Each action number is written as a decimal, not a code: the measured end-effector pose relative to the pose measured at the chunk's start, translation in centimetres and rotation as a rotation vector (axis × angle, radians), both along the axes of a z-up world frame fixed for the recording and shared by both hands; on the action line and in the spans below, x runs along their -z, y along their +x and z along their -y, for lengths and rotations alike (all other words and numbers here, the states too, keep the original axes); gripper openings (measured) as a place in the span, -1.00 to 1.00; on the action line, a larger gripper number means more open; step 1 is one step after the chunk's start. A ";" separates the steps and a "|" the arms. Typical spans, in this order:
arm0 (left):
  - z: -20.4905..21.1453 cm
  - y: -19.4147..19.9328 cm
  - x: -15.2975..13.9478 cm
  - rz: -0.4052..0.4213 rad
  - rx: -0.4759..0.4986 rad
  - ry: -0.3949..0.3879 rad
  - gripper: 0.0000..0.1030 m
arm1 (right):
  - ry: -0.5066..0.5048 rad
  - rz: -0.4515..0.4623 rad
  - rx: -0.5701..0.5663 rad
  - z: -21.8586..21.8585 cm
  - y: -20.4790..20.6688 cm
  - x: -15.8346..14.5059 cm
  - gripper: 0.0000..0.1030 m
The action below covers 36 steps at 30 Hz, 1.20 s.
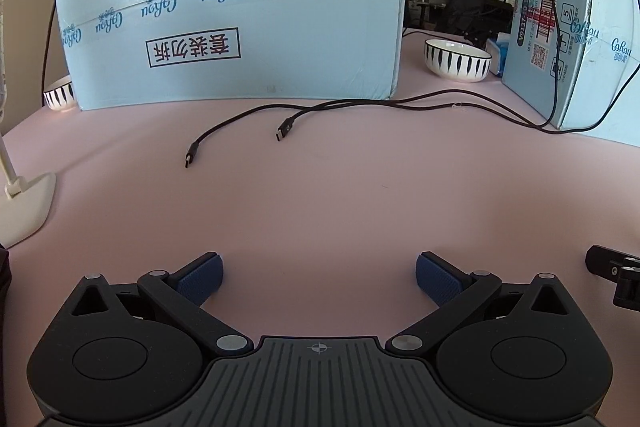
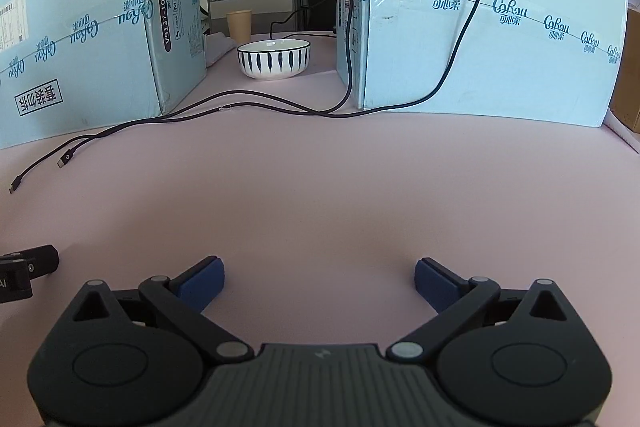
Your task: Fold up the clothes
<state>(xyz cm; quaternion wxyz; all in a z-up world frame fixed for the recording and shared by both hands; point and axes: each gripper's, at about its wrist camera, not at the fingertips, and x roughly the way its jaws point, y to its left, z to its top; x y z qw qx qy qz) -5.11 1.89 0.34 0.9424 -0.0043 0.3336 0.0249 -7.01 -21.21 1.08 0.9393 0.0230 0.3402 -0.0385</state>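
Clothes: honestly can't spot any for sure in either view. There's just a dark sliver at the far left edge of the left wrist view, way off to the left of the striped bowl, and I can't tell what it is.

Both tools are spread wide with nothing between the blue pads. The left gripper hovers low over the pink table, nearer the camera than the bowl and to its left. The right gripper sits just as low, straight in front of the bowl and well apart from it.

The bowl stands in the gap between two light blue boxes, the big box on its left and the other box on its right. Two black cables run along the table in front of the bowl and end in loose plugs off to its left. A paper cup stands behind the bowl, slightly left. A white lamp base is far left of it.
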 end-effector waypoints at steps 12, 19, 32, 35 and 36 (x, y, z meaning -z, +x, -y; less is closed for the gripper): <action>0.0 0.1 0.0 0.000 -0.003 0.000 1.00 | -0.002 0.000 -0.003 0.0 0.1 0.0 1.00; 0.0 0.1 0.0 0.000 -0.003 0.000 1.00 | -0.002 0.000 -0.003 -0.1 0.1 0.0 1.00; 0.0 0.0 0.0 0.000 -0.004 0.000 1.00 | -0.004 -0.001 -0.002 -0.1 0.1 0.1 1.00; 0.0 0.0 0.0 0.000 -0.005 0.000 1.00 | -0.008 -0.002 -0.002 -0.2 0.1 0.1 1.00; 0.0 0.0 0.0 0.000 -0.005 0.000 1.00 | -0.008 -0.002 -0.002 -0.2 0.1 0.1 1.00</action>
